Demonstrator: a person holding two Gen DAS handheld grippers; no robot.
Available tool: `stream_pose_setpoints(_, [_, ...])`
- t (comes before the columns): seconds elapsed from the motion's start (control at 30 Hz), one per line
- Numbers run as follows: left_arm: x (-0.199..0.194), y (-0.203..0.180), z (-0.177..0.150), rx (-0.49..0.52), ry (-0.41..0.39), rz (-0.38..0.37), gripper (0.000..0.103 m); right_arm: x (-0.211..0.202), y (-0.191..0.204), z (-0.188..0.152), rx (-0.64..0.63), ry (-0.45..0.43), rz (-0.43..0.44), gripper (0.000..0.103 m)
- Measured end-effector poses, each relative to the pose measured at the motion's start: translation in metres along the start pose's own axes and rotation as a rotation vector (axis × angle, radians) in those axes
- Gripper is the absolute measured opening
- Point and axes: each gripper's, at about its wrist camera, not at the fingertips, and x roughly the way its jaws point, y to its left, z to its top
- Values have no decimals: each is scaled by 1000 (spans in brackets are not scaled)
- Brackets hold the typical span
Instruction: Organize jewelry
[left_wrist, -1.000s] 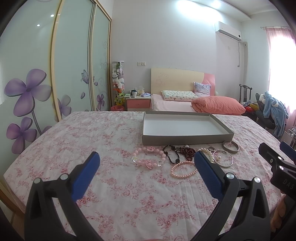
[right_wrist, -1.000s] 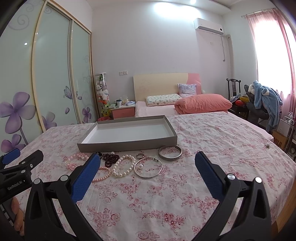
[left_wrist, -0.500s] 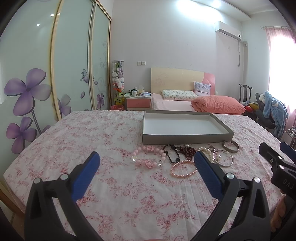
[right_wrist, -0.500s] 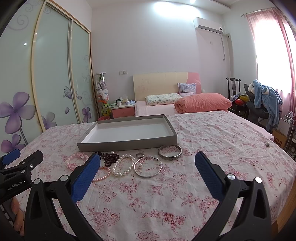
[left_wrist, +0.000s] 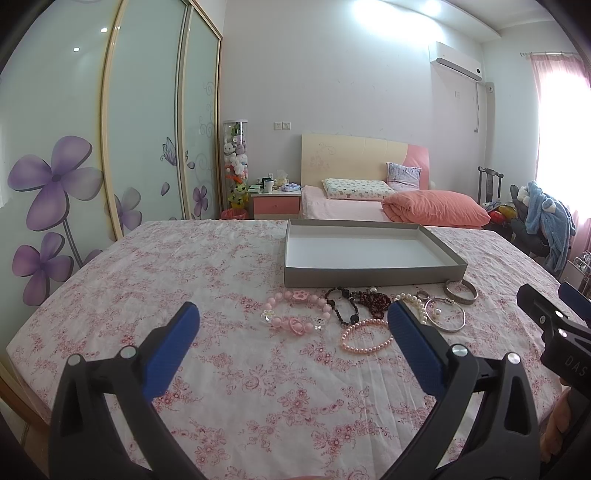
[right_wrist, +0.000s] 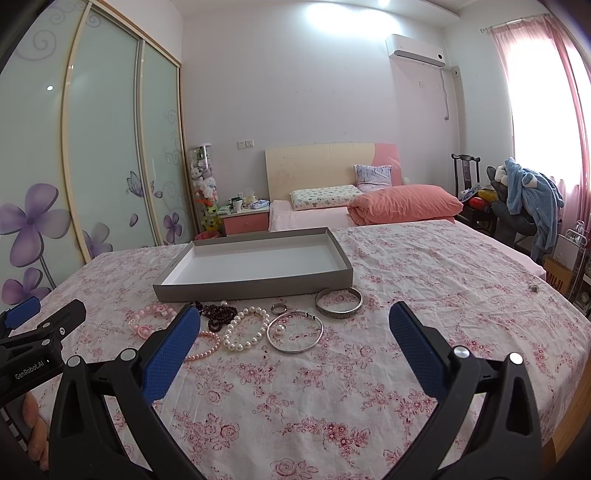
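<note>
Grey tray (right_wrist: 255, 286) lies lengthwise left-right — bracelets (right_wrist: 246, 328) strung along it — both tools (left_wrist: 293, 345) (right_wrist: 295, 341) spread.

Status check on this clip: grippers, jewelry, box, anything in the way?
Left hand-held gripper open, right hand-held gripper open, both empty. Jewelry on floral cloth, tray bare. Path unobstructed.

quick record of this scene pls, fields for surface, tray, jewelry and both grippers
surface: floral cloth
tray: grey tray, nothing inside
jewelry: in a row just in front of tray; pink charm bracelet, dark bead strand, white pearl bracelet, thin silver bangle, wide silver bangle
left gripper: open, holding nothing
right gripper: open, holding nothing
</note>
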Motion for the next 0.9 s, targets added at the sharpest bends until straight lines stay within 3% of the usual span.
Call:
stream_pose_setpoints(0.53, [3, -1, -1, -1, 15, 2, 99, 7, -5, -5, 13, 28, 0, 101])
stream_pose_setpoints(0.7, [14, 1, -3, -17, 76, -5, 99, 30, -14, -12, 58, 130, 1, 101])
stream_pose_setpoints(0.9, [46, 7, -10, -17, 187, 0, 99, 74, -27, -19, 87, 328, -18, 101])
